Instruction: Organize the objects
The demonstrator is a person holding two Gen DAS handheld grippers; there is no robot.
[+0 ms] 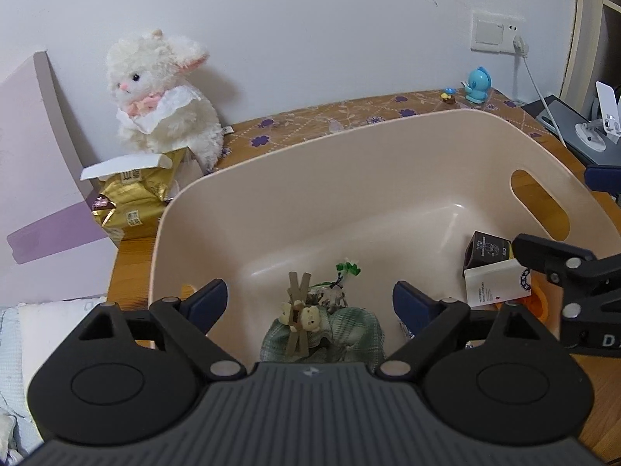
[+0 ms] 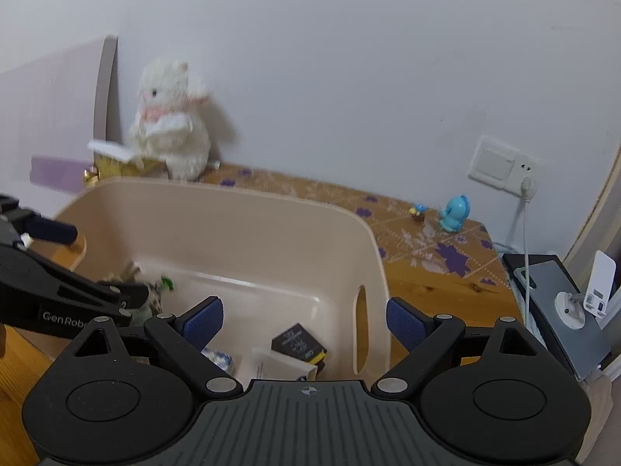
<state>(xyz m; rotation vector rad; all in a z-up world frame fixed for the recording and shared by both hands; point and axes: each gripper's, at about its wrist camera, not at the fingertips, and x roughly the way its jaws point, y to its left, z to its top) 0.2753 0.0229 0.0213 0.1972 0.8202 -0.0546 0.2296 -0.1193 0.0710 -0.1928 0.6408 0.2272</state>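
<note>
My left claw [image 1: 310, 299] hangs spread wide over the near end of the beige plastic tub [image 1: 349, 178], with nothing between its blue pads [image 1: 211, 297]. Right below it, on the tub floor, lies a green plaid pouch [image 1: 349, 334] with a small bear charm [image 1: 306, 316] and crossed tan sticks on top, and a sprig of green and white toy flowers [image 1: 349, 268] just behind it. My right claw [image 2: 304, 322] is spread open too, empty, hovering above the tub's right end by the handle slot [image 2: 361, 330]. Under it sit a small black box [image 2: 299, 343] and a white box [image 2: 279, 365] touching each other, with a blue-and-white patterned item [image 2: 217, 357] just to their left; I cannot tell what that one is. The tub stands on a wooden desk [image 2: 427, 283] whose back half carries a brown cloth with purple flowers [image 1: 310, 120]. In the desk's back left corner a white plush rabbit [image 1: 163, 89] leans on the wall, with an open gold snack box [image 1: 136, 194] in front of it. Near the back right edge stand a blue penguin-like figurine [image 1: 478, 85] and a tiny mushroom toy [image 1: 448, 95], under a wall socket [image 1: 498, 33] with a white cable plugged in
</note>
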